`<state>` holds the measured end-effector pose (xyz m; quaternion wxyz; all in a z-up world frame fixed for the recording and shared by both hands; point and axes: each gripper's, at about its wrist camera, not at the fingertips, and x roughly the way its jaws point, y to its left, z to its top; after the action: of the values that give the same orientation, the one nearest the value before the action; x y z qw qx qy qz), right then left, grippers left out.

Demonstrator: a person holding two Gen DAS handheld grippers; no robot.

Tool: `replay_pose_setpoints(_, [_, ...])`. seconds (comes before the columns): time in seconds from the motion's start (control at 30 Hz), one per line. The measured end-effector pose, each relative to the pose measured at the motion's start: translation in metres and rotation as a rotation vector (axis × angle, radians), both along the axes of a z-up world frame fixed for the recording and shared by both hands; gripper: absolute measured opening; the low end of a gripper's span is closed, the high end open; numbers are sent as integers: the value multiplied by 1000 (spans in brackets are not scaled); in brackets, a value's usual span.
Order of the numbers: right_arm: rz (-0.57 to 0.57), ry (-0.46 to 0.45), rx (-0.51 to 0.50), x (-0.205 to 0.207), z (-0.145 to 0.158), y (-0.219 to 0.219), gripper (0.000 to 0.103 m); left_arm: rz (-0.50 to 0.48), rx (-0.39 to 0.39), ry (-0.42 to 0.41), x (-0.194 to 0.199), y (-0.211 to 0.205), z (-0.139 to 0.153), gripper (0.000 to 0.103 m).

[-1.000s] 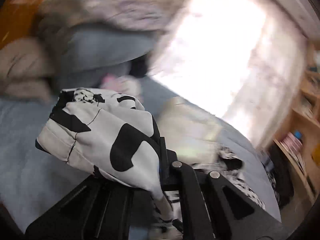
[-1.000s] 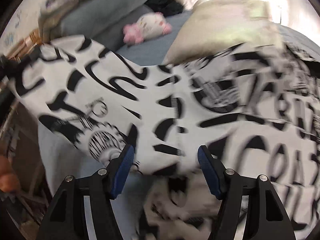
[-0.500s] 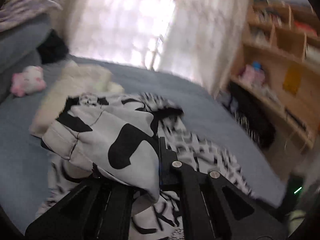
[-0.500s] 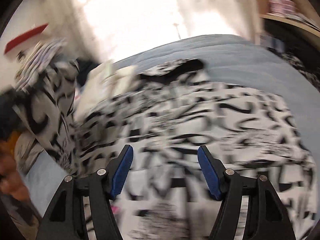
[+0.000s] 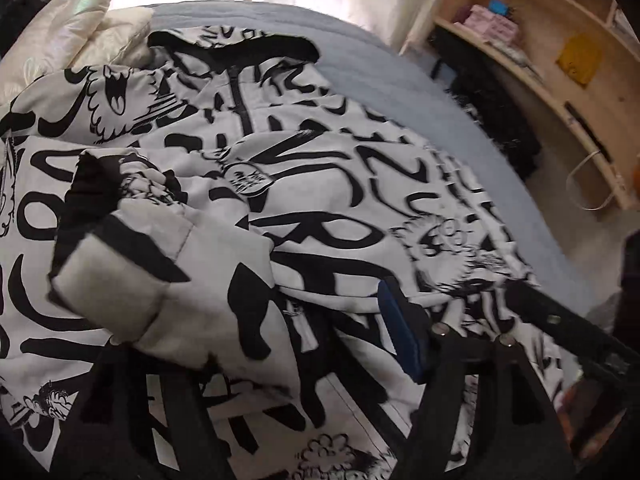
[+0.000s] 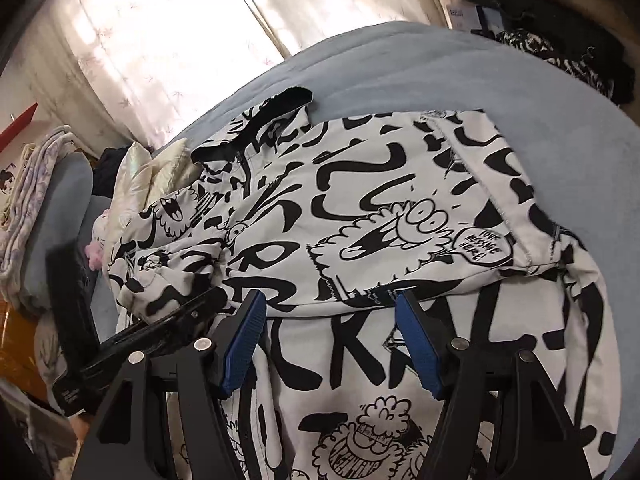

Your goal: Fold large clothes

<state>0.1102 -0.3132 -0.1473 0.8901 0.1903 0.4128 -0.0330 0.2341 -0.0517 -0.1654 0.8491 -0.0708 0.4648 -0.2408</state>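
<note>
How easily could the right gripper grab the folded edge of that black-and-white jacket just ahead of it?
Probably yes: the right gripper is open, its fingers flank the jacket's folded edge, and nothing lies between.

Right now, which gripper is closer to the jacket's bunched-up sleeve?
Left. The sleeve lies draped right over the left gripper. The right gripper hovers open above the jacket front, off to the sleeve's side.
</note>
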Motion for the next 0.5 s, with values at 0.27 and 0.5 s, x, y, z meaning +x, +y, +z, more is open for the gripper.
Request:
replay_pose_setpoints(0.27, [107, -20, -15, 13, 24, 52, 71, -59, -141, 10, -33, 73, 66, 73])
replay_pose_setpoints(0.5, [248, -13, -74, 29, 35, 110, 73, 148, -51, -85, -79, 174, 92, 73])
